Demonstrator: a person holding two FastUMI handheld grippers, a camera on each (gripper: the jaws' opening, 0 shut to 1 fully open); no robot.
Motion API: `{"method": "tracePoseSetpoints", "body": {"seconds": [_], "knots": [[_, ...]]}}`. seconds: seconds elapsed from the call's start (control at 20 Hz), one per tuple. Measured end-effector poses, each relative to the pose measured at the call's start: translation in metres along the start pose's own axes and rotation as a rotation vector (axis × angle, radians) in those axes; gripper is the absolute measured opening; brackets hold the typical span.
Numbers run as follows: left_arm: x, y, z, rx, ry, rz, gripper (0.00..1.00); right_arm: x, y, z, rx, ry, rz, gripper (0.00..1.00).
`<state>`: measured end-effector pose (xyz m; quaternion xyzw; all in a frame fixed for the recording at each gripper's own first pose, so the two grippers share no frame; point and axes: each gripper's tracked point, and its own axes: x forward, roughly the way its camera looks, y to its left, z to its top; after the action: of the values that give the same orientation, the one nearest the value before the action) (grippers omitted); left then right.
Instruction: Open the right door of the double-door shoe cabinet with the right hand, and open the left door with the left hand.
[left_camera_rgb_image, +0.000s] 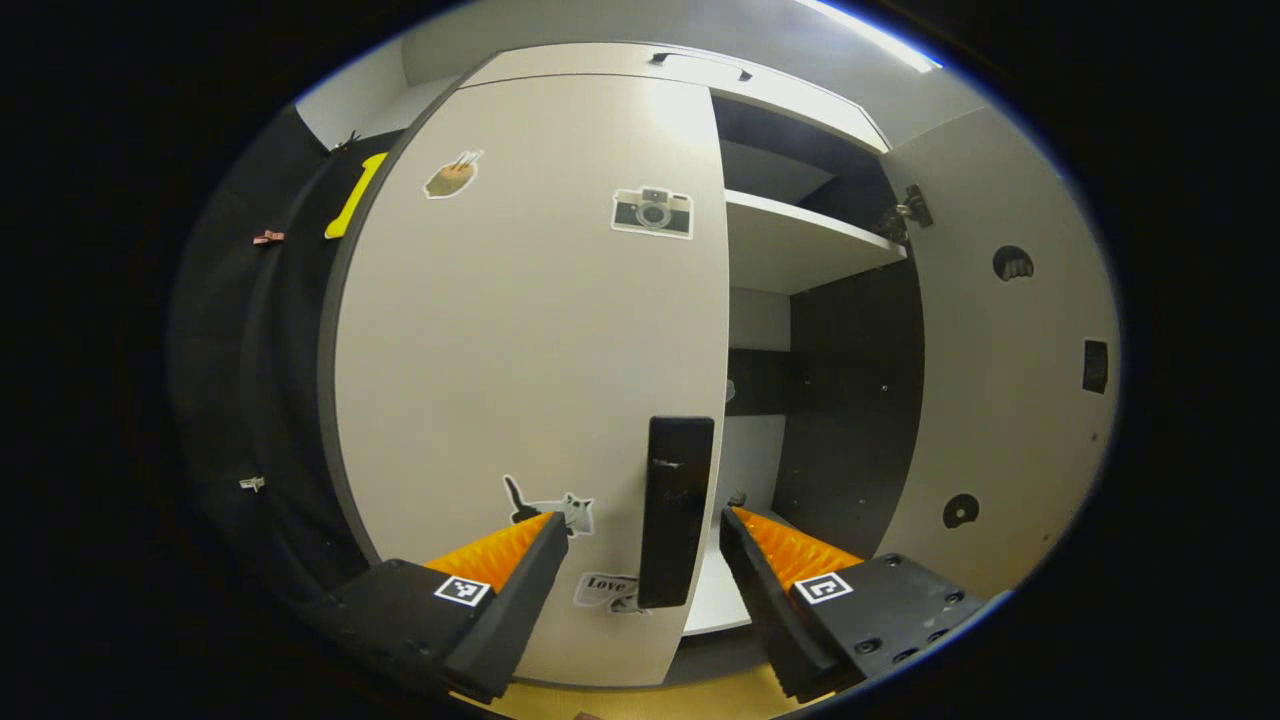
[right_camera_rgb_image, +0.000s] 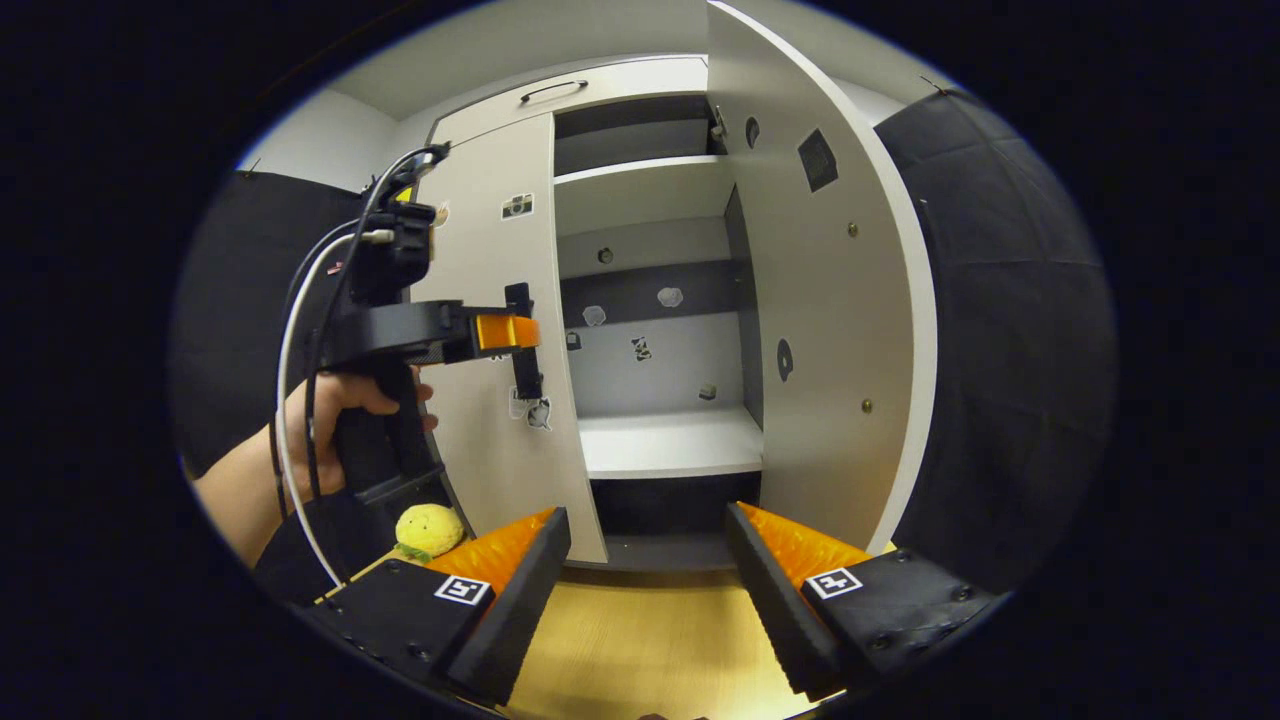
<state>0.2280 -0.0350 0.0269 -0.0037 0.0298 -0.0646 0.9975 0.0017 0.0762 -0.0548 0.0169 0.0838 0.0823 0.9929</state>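
Black cloth hangs on both sides of the booth, and between it stands your shoe cabinet (right_camera_rgb_image: 640, 300), pale panels with dark inner walls, on a light wood floor (right_camera_rgb_image: 640, 640). Its right door (right_camera_rgb_image: 830, 330) is swung wide, so you look straight in at the white shelves (right_camera_rgb_image: 670, 440) and a few small stickers on the back panel. Your right gripper (right_camera_rgb_image: 648, 560) hangs in front of the opening, jaws well apart with nothing between them. Off to your side, a hand (right_camera_rgb_image: 330, 410) grips the left gripper (right_camera_rgb_image: 520, 335), whose tips sit right at the dark vertical handle (right_camera_rgb_image: 520, 340). Switch to the left gripper view: the left door (left_camera_rgb_image: 530, 370) looks closed or nearly so, and the handle (left_camera_rgb_image: 677, 510) stands between the spread fingers of the left gripper (left_camera_rgb_image: 645, 560); whether either finger actually touches it is hard to tell from here. Stickers dot that door: a camera (left_camera_rgb_image: 652, 211), a cat (left_camera_rgb_image: 560, 508), and low down one reading "Love" (left_camera_rgb_image: 606, 588). By the cabinet's foot lies a yellow plush toy (right_camera_rgb_image: 430, 530).
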Motion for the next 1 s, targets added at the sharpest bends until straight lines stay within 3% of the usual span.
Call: {"method": "tracePoseSetpoints", "body": {"seconds": [0.45, 0.75, 0.8, 1.0], "knots": [[0.023, -0.004, 0.003, -0.013, 0.018, 0.092, 0.69, -0.002, -0.021, -0.003, 0.016, 0.009, 0.013, 0.99], [0.024, -0.007, 0.001, 0.009, 0.027, 0.099, 0.34, -0.003, -0.026, -0.008, 0.014, 0.018, 0.040, 0.99], [0.024, -0.007, 0.001, 0.013, 0.018, 0.105, 0.36, -0.004, -0.027, -0.008, 0.007, 0.017, 0.044, 0.99], [0.024, -0.007, -0.004, 0.045, 0.027, 0.110, 0.26, -0.009, -0.029, -0.013, 0.008, 0.032, 0.078, 0.98]]}}
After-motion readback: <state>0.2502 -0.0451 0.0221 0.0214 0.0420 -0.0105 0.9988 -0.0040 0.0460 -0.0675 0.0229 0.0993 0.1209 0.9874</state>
